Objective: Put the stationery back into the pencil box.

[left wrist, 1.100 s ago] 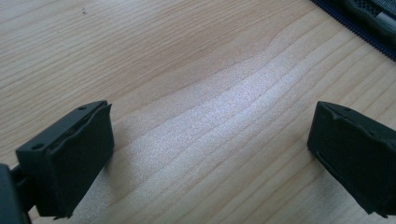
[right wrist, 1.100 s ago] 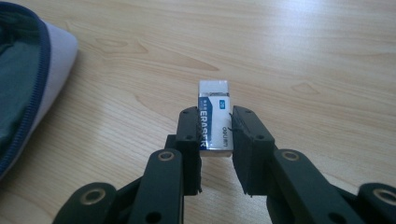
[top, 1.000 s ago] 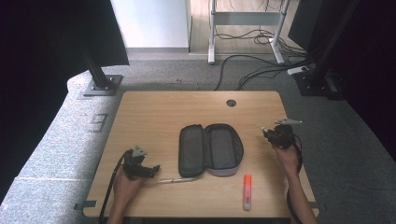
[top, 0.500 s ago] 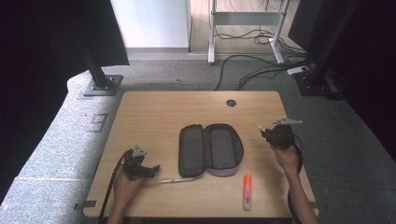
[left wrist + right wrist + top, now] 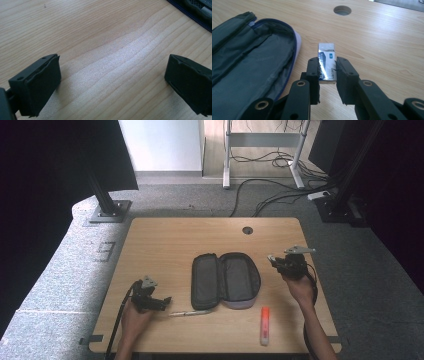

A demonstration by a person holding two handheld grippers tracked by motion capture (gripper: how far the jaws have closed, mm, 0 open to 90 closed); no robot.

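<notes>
We hold the eraser (image 5: 327, 62) in the right hand-held gripper (image 5: 327, 75), jaws closed on its sleeve, near the desk's (image 5: 165, 240) right edge, just beside the open pencil case (image 5: 226, 280). To do this well, we carry it level over the case's rim before letting go. The sleeve's print is too small to read. The left hand-held gripper (image 5: 112, 82) stands wide open and empty near the front left corner, beside a pen (image 5: 192, 312).

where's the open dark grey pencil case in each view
High view: open dark grey fabric pencil case at table centre.
Left gripper view: its zipped edge, top right corner.
Right gripper view: left half.
Shared landmark: round table hole, high and right gripper views.
</notes>
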